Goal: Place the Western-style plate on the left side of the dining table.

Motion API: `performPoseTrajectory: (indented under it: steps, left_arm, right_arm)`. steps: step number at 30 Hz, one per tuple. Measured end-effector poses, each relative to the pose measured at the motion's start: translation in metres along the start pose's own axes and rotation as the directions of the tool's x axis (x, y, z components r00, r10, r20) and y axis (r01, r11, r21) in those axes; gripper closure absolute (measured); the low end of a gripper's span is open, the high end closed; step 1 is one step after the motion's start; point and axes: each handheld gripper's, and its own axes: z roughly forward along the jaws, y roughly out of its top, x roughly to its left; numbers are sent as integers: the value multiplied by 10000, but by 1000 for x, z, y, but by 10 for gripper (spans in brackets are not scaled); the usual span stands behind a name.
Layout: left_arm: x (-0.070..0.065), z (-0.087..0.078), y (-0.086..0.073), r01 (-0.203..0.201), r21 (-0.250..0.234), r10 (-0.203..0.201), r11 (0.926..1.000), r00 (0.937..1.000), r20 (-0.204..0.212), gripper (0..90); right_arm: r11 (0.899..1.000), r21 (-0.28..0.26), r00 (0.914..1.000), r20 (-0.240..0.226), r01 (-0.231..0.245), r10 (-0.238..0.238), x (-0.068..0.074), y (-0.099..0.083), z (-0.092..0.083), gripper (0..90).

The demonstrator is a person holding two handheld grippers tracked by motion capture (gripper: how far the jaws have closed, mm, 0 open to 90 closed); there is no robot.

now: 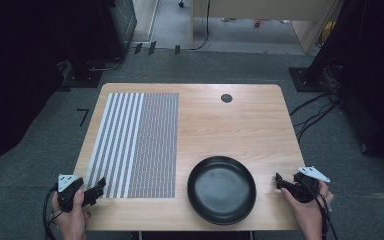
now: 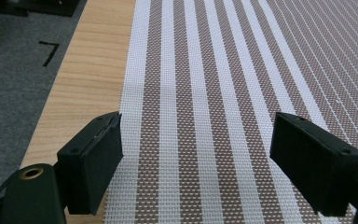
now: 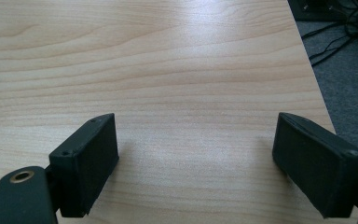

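Note:
A striped woven placemat (image 1: 137, 142) lies flat on the left half of the wooden table (image 1: 230, 125). A black round pan (image 1: 222, 188) sits near the table's front edge, right of the mat. My left gripper (image 1: 96, 189) hovers at the mat's near left corner, open, with nothing between its jaws. In the left gripper view the placemat (image 2: 223, 93) runs away under the left gripper (image 2: 196, 163). My right gripper (image 1: 280, 181) is just right of the pan, open and empty. The right gripper view has the right gripper (image 3: 196, 163) over bare table wood (image 3: 168, 70).
A small dark round hole cover (image 1: 226, 98) sits in the tabletop near the far edge. Grey carpet (image 1: 40, 150) surrounds the table, with cables (image 1: 315, 115) on the floor at the right and dark stands at the back corners.

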Motion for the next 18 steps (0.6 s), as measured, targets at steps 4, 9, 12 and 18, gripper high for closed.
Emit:
performPoseTrajectory:
  steps: [4, 9, 12, 18]
  left_arm:
    - [-9, -5, 5, -28, -213, 32, 9998, 9999, 146, 138]
    - [-27, -9, 13, -513, -428, 525, 9978, 9982, 272, 118]
    - [-38, -9, 17, -671, -477, 692, 9966, 9966, 441, 116]
    - [-60, -8, 35, -316, -880, 368, 9956, 9976, 589, 116]
  right_arm:
    - [10000, 38, 10000, 47, 58, -58, 1, 0, 0, 132]
    - [9998, 86, 9998, 117, 162, -163, 2, 0, 1, 125]
    - [9998, 86, 9998, 117, 162, -163, 2, 0, 1, 125]
    - [9998, 96, 9998, 87, 179, -180, 2, 0, 0, 127]
